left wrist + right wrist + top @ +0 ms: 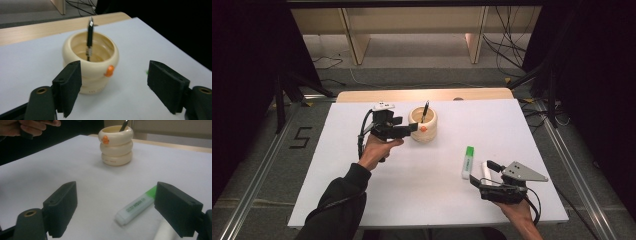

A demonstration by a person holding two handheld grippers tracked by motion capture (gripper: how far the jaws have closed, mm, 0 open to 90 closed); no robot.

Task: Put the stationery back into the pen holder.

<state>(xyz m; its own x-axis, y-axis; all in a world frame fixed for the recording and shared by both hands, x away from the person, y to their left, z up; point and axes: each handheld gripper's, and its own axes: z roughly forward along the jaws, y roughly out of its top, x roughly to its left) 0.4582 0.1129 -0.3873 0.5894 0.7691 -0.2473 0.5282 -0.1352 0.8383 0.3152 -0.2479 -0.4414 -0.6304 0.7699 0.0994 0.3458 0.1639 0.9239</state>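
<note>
Green-capped white highlighter (138, 206) lies flat on the white table sheet (422, 175), well away from the cream ringed pen pot (423, 124) on the person's near right, long axis pointing roughly toward the pot; right gripper (479, 175) sits just beside it, jaws apart, nothing held. Left gripper (412, 128) is by the pot, released and empty. Left gripper view shows the black pen (89, 37) standing inside the pot.

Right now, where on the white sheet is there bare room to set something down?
Bare: the near-left stretch between the left gripper and the sheet's front edge, the middle strip between the cream holder and the green highlighter, and the far-right corner. Crowded: around the holder, and the highlighter beside the right gripper.
</note>
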